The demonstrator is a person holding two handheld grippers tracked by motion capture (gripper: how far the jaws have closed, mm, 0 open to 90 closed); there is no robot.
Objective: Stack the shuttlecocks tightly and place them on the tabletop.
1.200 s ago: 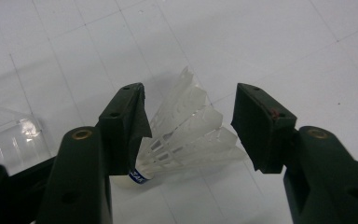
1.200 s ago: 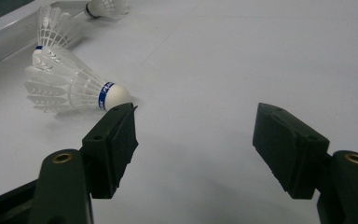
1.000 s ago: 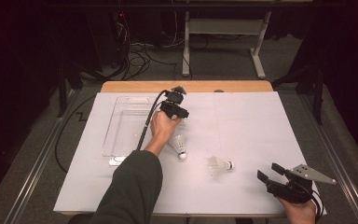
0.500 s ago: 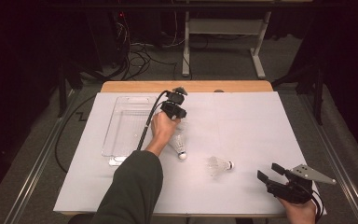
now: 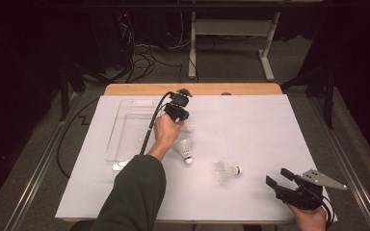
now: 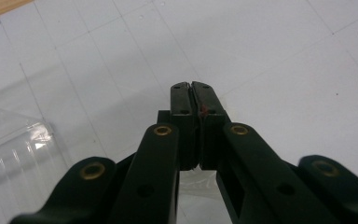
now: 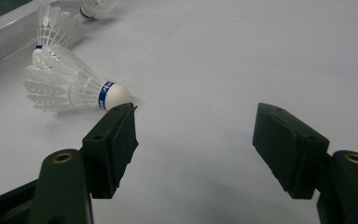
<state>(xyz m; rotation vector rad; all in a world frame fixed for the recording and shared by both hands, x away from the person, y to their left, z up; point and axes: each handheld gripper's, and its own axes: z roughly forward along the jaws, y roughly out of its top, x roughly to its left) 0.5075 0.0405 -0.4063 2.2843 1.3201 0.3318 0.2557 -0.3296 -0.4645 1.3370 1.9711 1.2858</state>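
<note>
Two white shuttlecocks lie on the white table cover: one [image 5: 185,149] just right of the person's left hand, the other [image 5: 226,171] nearer the front with a blue band [image 7: 70,86]. My left gripper [image 5: 179,111] hovers beside the clear tray [image 5: 125,130]. Its jaws are shut [image 6: 193,86] on the white feathers [image 6: 200,181] of a third shuttlecock, which show below the pads. At the front right corner, my right gripper [image 5: 277,177] stands open [image 7: 198,123], with nothing between its jaws. The banded shuttlecock's cork lies just beyond its left jaw.
The clear tray's corner [image 6: 9,154] lies left of my left gripper. A wooden table edge [image 5: 192,89] runs along the back. A black cable [image 5: 149,130] trails from the left gripper over the tray. Table legs and cables stand on the floor behind.
</note>
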